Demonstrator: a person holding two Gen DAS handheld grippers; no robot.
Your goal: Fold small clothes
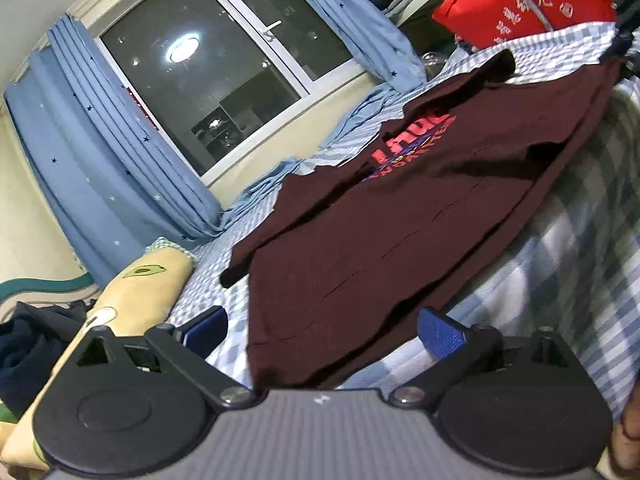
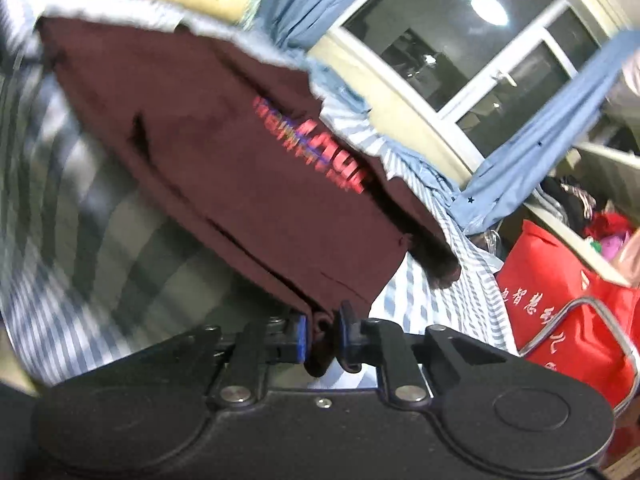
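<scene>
A dark maroon T-shirt [image 1: 400,216] with a red and purple print lies spread on a blue-and-white checked bedsheet [image 1: 560,264]. My left gripper [image 1: 322,330] stands open low over the shirt's near corner, its blue pads wide apart on either side of the cloth. In the right wrist view the same T-shirt [image 2: 224,160] stretches away from my right gripper [image 2: 322,336], whose blue pads are shut on a bunched corner of its hem. The picture there is blurred.
A window [image 1: 208,64] with blue star curtains [image 1: 100,168] runs behind the bed. A yellow pillow [image 1: 148,280] and dark clothes [image 1: 24,348] lie at the left. A red bag [image 2: 568,312] with a metal handle stands by the bed's far end.
</scene>
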